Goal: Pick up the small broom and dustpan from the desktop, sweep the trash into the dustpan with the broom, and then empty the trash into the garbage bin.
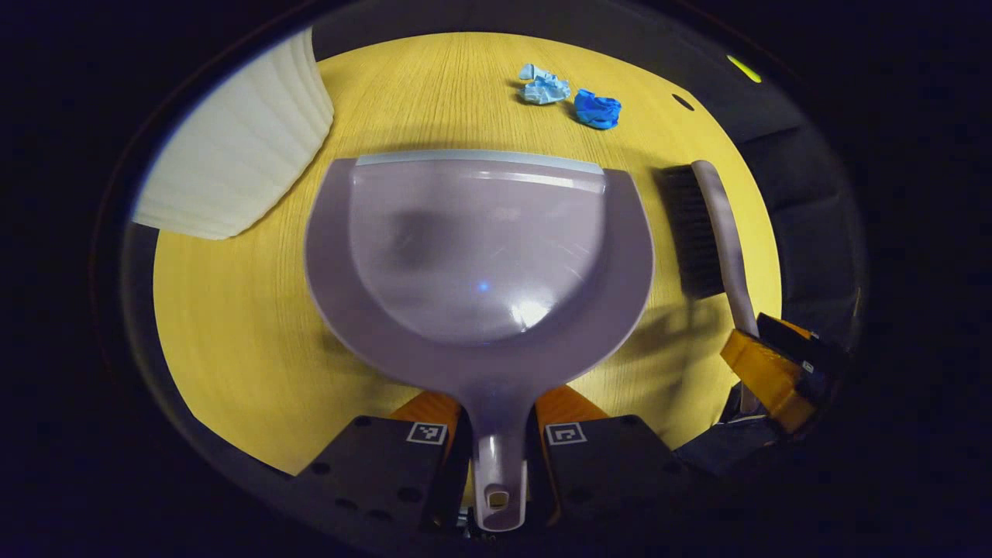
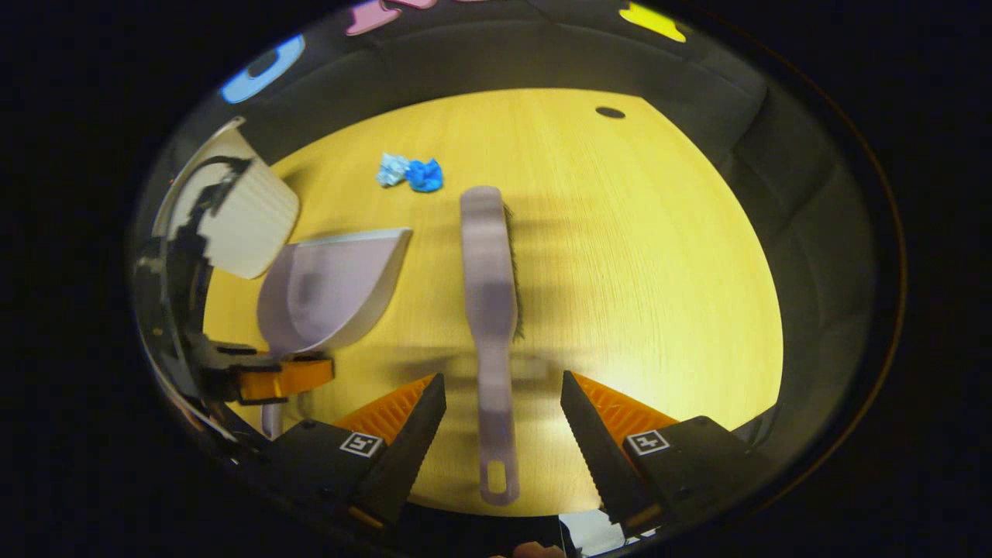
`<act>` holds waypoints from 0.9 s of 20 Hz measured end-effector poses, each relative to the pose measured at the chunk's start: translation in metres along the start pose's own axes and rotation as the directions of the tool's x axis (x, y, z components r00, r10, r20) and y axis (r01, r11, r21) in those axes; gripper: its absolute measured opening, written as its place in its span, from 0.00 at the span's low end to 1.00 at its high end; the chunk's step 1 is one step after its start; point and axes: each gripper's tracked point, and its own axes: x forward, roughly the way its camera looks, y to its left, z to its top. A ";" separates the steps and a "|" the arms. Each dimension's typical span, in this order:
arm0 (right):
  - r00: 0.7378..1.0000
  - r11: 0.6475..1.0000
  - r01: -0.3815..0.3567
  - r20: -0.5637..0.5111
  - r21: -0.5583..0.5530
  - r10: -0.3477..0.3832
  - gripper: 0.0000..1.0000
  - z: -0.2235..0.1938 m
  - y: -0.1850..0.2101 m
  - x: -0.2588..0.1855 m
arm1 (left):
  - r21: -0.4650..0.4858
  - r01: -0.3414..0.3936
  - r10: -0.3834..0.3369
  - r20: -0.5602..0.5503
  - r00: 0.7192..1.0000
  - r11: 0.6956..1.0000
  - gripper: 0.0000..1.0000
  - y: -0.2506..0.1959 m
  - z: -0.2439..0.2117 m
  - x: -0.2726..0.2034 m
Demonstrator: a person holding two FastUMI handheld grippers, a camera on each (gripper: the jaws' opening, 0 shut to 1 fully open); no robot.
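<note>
A pale purple dustpan (image 1: pixel 480 248) faces away from me, its handle clamped between the fingers of my left gripper (image 1: pixel 498 434), which is shut on it. The matching small broom (image 2: pixel 488 310) lies on the yellow desktop (image 2: pixel 659 271), bristles to its right. My right gripper (image 2: pixel 500 391) is open, one finger on each side of the broom's handle with a gap on both sides. A light blue crumpled scrap (image 1: pixel 542 87) and a dark blue one (image 1: pixel 597 108) lie together beyond the dustpan's lip. In the right gripper view the left gripper (image 2: pixel 287 377) holds the dustpan (image 2: pixel 333 283) at the left.
A white ribbed bin (image 1: pixel 240 147) stands at the far left of the desktop, also seen as the bin (image 2: pixel 248 217) behind the dustpan. A small dark hole (image 2: pixel 610 112) marks the table's far edge. The booth's dark wall rings the table.
</note>
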 end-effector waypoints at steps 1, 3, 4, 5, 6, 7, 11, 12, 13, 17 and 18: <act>0.999 1.000 0.019 -0.039 0.007 -0.019 0.98 -0.003 -0.002 0.011 | 0.000 0.016 -0.016 0.009 1.000 1.000 0.30 0.001 -0.001 0.000; 0.993 0.998 0.055 -0.108 0.013 -0.053 0.98 -0.009 -0.008 0.026 | 0.000 0.041 -0.041 0.017 0.999 0.999 0.30 0.001 -0.002 0.000; 0.989 0.997 0.067 -0.131 0.032 -0.062 0.99 -0.011 -0.008 0.030 | 0.004 0.047 -0.047 0.014 0.999 0.999 0.30 0.002 -0.002 -0.001; 0.988 0.996 0.075 -0.141 0.050 -0.067 0.99 -0.010 -0.008 0.034 | 0.011 0.049 -0.049 0.008 0.999 0.999 0.30 0.002 -0.002 -0.001; 0.989 0.995 0.084 -0.127 0.062 -0.076 0.99 -0.006 -0.010 0.037 | 0.018 0.049 -0.049 0.004 0.999 0.999 0.30 0.002 -0.003 -0.002; 0.987 0.994 0.095 -0.134 0.062 -0.086 0.92 -0.003 -0.012 0.038 | 0.024 0.050 -0.050 -0.002 0.999 0.998 0.30 0.002 -0.003 -0.002; 0.977 0.996 0.078 -0.201 0.049 -0.066 0.47 -0.003 -0.017 0.038 | 0.049 0.056 -0.056 -0.014 0.998 0.997 0.30 0.003 -0.002 -0.001; 0.975 0.997 0.074 -0.212 0.030 -0.066 0.43 -0.002 -0.017 0.038 | 0.051 0.059 -0.058 -0.016 0.998 0.997 0.30 0.003 -0.002 -0.001; 0.973 0.998 0.067 -0.222 0.006 -0.064 0.40 -0.002 -0.019 0.037 | 0.055 0.062 -0.061 -0.016 0.998 0.997 0.30 0.003 -0.002 -0.001; 0.959 0.999 -0.012 -0.283 -0.045 -0.001 0.27 -0.002 -0.015 0.033 | 0.081 0.074 -0.073 -0.014 0.997 0.994 0.30 0.004 -0.002 -0.001; 0.957 0.999 -0.022 -0.289 -0.036 0.010 0.27 0.003 -0.012 0.031 | 0.099 0.069 -0.068 -0.019 0.998 0.993 0.30 0.008 -0.005 -0.001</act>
